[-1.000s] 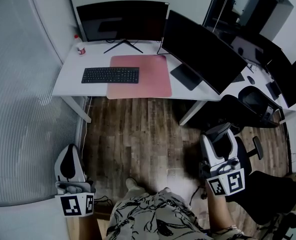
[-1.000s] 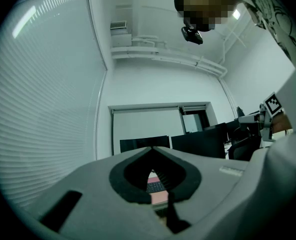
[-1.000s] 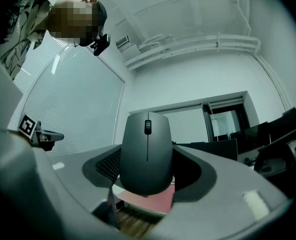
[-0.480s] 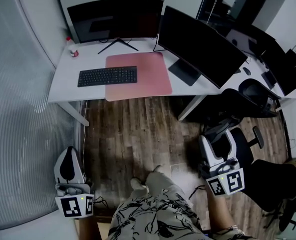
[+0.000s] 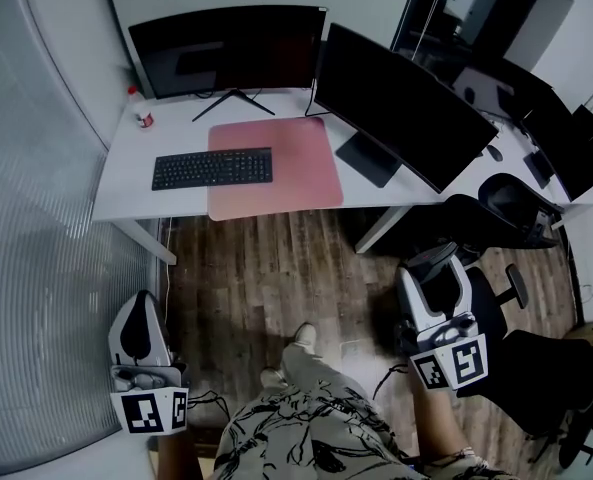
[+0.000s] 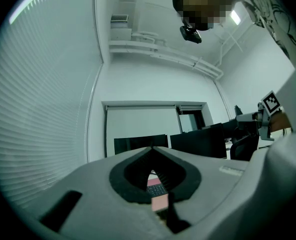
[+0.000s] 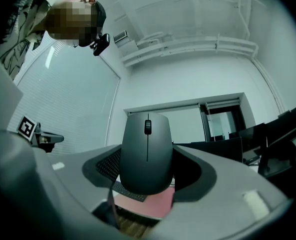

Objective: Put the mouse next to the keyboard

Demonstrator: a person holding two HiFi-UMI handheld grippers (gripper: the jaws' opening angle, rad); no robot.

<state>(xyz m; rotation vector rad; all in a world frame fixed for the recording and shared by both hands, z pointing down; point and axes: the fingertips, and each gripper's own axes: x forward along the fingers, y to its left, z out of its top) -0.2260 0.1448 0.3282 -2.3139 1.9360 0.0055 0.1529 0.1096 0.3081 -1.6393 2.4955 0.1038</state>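
Note:
A black keyboard (image 5: 212,168) lies on the white desk (image 5: 126,183), its right end over a pink mat (image 5: 286,158). I stand back from the desk on the wooden floor. My right gripper (image 5: 436,265) is low at the right, shut on a dark grey mouse (image 7: 147,151) that stands upright between the jaws. Beyond the mouse in the right gripper view, the keyboard (image 7: 108,166) and mat (image 7: 148,202) show far off. At the lower left, my left gripper (image 5: 139,308) is shut with nothing in it. Through its jaws (image 6: 151,151) the keyboard (image 6: 156,189) shows far ahead.
Two dark monitors (image 5: 226,48) (image 5: 401,103) stand at the back of the desk, with a small bottle (image 5: 143,120) at its far left corner. Black office chairs (image 5: 521,203) (image 5: 536,378) stand to the right. A wall with blinds (image 5: 36,268) runs along the left.
The desk has shifted slightly in the head view as the person steps forward, one foot now ahead. Both grippers hold the same pose, the right still holding the mouse.

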